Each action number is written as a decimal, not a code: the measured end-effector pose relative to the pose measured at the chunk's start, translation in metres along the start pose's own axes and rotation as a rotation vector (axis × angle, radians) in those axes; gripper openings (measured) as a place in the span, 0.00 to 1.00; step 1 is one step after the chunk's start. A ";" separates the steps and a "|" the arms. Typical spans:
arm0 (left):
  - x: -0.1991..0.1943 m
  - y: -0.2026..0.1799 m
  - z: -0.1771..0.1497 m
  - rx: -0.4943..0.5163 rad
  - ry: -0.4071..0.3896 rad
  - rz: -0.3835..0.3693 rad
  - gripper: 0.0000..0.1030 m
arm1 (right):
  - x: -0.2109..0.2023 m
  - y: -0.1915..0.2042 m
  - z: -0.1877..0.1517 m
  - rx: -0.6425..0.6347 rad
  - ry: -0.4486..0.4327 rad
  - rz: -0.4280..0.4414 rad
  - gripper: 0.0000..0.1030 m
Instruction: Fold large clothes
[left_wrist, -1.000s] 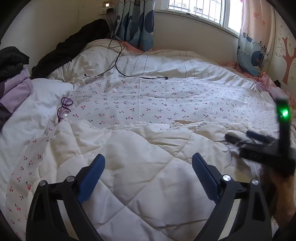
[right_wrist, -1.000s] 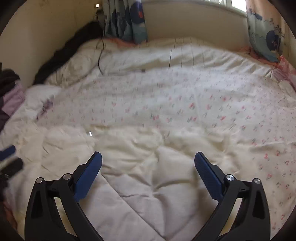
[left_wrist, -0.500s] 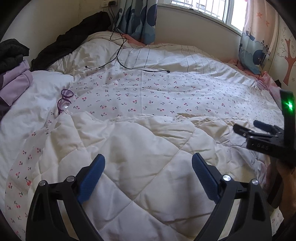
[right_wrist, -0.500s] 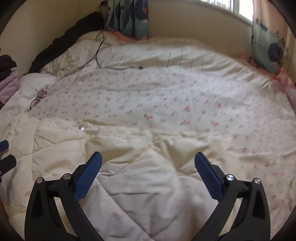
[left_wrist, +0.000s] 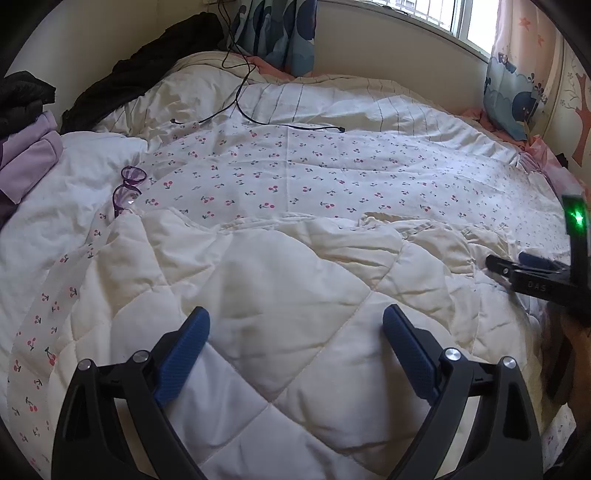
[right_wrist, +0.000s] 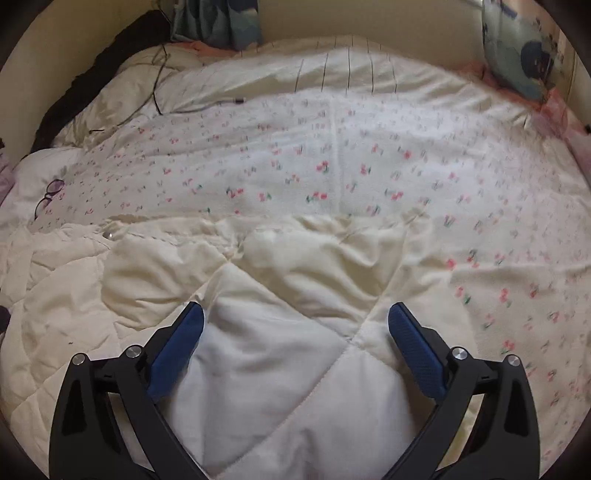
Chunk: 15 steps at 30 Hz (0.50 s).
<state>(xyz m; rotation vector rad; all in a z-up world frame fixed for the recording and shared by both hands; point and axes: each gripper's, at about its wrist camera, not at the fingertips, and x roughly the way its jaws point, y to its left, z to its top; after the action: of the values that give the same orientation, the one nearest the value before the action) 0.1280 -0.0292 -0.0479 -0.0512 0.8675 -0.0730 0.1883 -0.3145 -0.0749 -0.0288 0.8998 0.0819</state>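
Across the bed (left_wrist: 92, 206) we see a cream quilted quilt (left_wrist: 280, 295) lying rumpled over the near part, its cherry-print side (left_wrist: 295, 177) spread flat beyond, toward the window wall. Purple glasses (left_wrist: 127, 186) rest just beside its far left edge. Our left gripper (left_wrist: 295, 328) hangs above the cream padding, jaws wide apart and empty. Our right gripper (right_wrist: 295, 321) hovers likewise, spread wide, gripping nothing.

Matt quilted cream cloth quilt (left_wrist: 280, 295); ribbed blue tool pads (left_wrist: 183, 360).
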 end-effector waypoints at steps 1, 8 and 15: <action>0.000 0.000 -0.001 -0.001 -0.001 -0.001 0.88 | -0.010 0.000 -0.001 -0.012 -0.039 -0.021 0.94; 0.003 -0.006 -0.002 0.020 0.005 0.019 0.88 | 0.020 -0.032 -0.022 0.122 0.009 0.016 0.94; 0.006 -0.005 -0.001 0.016 0.015 0.022 0.88 | -0.007 -0.025 0.004 0.032 -0.021 -0.018 0.94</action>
<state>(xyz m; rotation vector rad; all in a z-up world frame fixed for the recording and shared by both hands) 0.1306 -0.0345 -0.0529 -0.0258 0.8825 -0.0596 0.1893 -0.3393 -0.0676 -0.0063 0.8792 0.0508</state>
